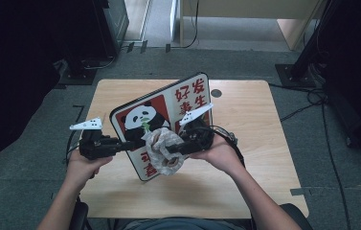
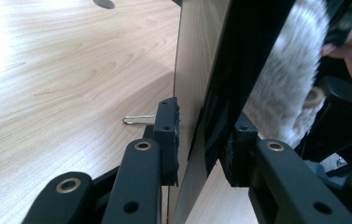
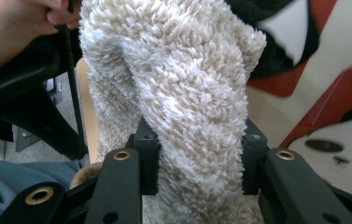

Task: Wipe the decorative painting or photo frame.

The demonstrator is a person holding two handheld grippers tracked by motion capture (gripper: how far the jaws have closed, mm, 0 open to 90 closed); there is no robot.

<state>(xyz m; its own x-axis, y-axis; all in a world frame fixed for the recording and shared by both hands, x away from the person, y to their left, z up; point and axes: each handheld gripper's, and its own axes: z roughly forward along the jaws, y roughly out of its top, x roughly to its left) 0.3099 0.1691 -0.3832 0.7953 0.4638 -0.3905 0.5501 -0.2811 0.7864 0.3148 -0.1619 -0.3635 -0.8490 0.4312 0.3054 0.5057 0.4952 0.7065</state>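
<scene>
A flat board (image 1: 168, 120) printed with a panda and red characters stands tilted on edge over the wooden table (image 1: 250, 110). My left gripper (image 1: 123, 145) is shut on the board's left edge; in the left gripper view its jaws clamp the thin board edge (image 2: 197, 140) from both sides. My right gripper (image 1: 180, 147) is shut on a fluffy beige cloth (image 1: 163, 151) and holds it against the board's printed face. In the right gripper view the fluffy cloth (image 3: 187, 107) bulges up between the jaws, with the printed board (image 3: 332, 93) behind it.
A small bent wire clip (image 2: 136, 119) lies on the table behind the board. A dark round hole (image 1: 216, 93) sits near the table's far edge. Cables (image 1: 312, 96) and a black stand base (image 1: 293, 74) lie on the grey floor at the right.
</scene>
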